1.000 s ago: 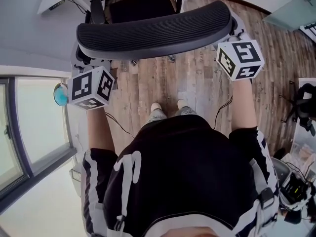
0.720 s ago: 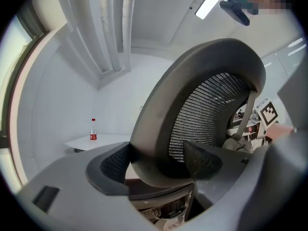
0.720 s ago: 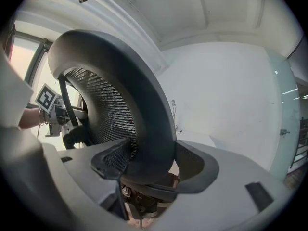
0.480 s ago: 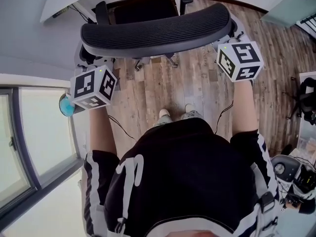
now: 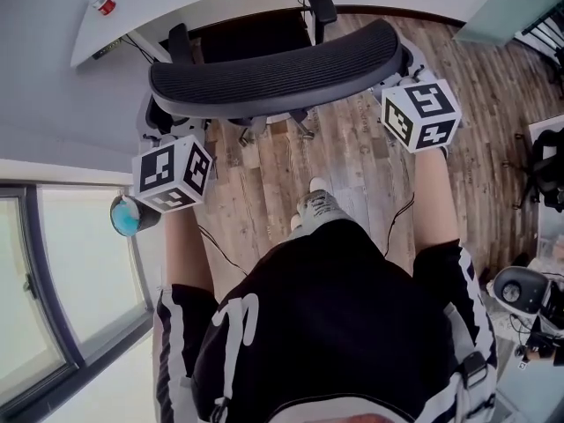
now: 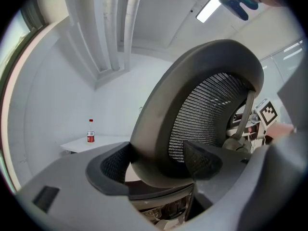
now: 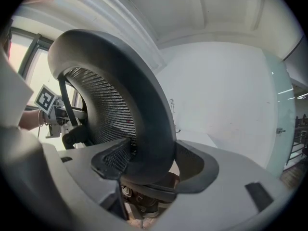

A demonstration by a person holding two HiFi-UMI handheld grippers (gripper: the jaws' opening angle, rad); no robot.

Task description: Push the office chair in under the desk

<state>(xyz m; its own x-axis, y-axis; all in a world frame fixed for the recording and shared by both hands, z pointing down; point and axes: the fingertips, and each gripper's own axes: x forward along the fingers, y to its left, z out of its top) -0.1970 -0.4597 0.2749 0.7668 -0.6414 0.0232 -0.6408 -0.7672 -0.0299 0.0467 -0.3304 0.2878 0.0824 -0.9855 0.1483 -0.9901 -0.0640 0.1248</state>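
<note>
Fingers (image 6: 113,163) of the left gripper (image 6: 159,160) are closed on the left end of the backrest rim of the office chair (image 5: 278,64), one outside the dark frame and the other against the mesh. At the backrest's other end, the right gripper (image 7: 151,163) has its fingers (image 7: 195,167) clamped the same way, with the curved rim filling the gap between them.

In the head view the chair stands on the wood floor (image 5: 352,166) with its back toward the person. Its seat and two armrests are at the edge of the white table (image 5: 176,7); how much of the seat is under the top cannot be made out. One shoe (image 5: 317,205) is forward on the boards behind the chair.

A small bottle (image 6: 90,131) with a red cap and red label stands upright on the table, well to the left of the chair. Its print is too small to read. The cubes on both grippers show only black-and-white square markers, no words.
</note>
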